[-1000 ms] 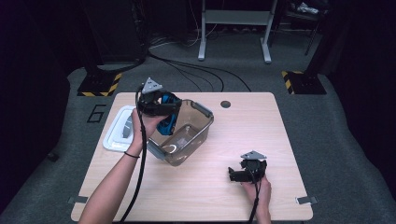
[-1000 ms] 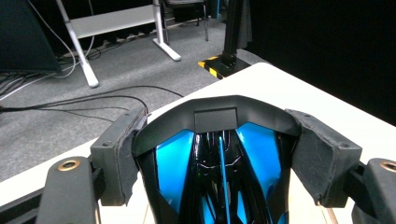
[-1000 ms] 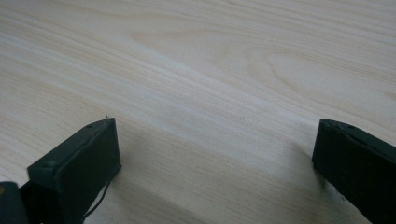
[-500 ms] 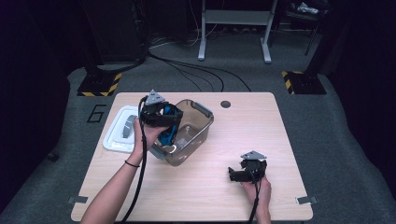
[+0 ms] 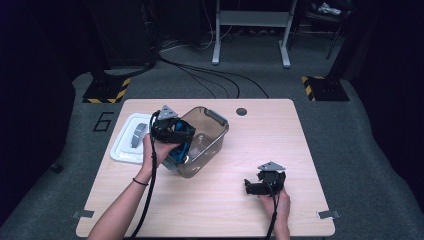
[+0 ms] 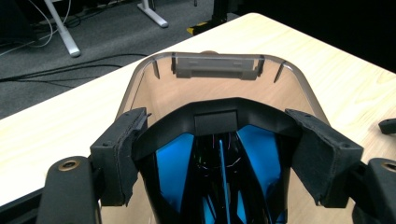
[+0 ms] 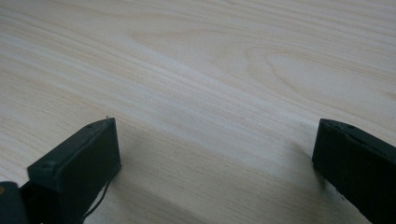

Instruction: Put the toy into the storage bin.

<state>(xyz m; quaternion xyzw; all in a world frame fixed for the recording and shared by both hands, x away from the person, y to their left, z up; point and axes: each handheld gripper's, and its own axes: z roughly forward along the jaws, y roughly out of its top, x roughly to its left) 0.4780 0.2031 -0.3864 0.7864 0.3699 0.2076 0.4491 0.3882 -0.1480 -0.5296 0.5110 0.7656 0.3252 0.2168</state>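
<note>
A clear, brown-tinted plastic bin (image 5: 216, 131) stands on the wooden table (image 5: 300, 150), left of centre. My left gripper (image 5: 174, 134) hangs over the bin's near left corner, shut on a black-and-blue object (image 5: 183, 148) that dips into the bin. In the left gripper view both pads (image 6: 122, 154) press the sides of this object (image 6: 219, 158), and the bin's far rim with its grey handle (image 6: 215, 65) lies beyond. My right gripper (image 5: 251, 186) rests low on the table at the front right. Its jaws stand wide apart over bare wood (image 7: 215, 140), nothing between them.
A white lid or tray (image 5: 128, 146) lies flat at the table's left edge, just left of the bin. A round cable hole (image 5: 241, 111) sits near the far edge. Cables and metal stand legs (image 5: 250, 30) are on the floor behind the table.
My left gripper has come down with the black-and-blue object, sinking it toward the bin's near corner. The right gripper has stayed put.
</note>
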